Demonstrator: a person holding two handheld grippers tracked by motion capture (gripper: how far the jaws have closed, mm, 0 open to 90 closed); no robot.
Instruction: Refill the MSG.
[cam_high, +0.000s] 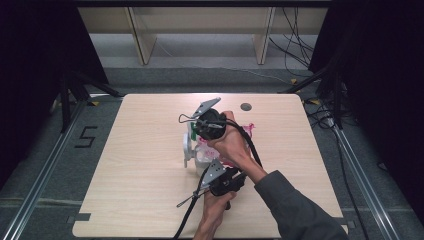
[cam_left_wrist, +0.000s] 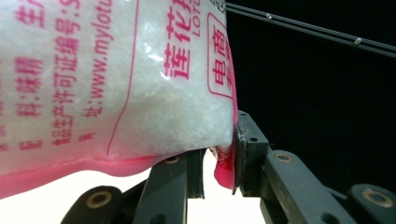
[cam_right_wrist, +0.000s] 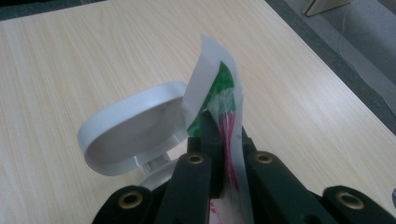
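Low in frame, left gripper (cam_high: 212, 172) clamps the pink-printed clear bag of white granules (cam_left_wrist: 116, 79) by its corner, right gripper (cam_right_wrist: 224, 154) pinching shut its top edge above the white hinged-lid container (cam_right_wrist: 133, 128), seemingly for pouring.

A light wooden table (cam_high: 140, 165) with rounded corners stood on a grey carpeted floor (cam_high: 45, 165). Metal rails (cam_high: 47, 167) ran along the floor on both sides of it. Black curtains (cam_high: 30, 60) hung at left and right. Beyond the table stood pale wooden furniture legs (cam_high: 140, 37). Black cables (cam_high: 295, 45) trailed over the floor at the far right. A black "5" (cam_high: 86, 136) marked the floor at left.
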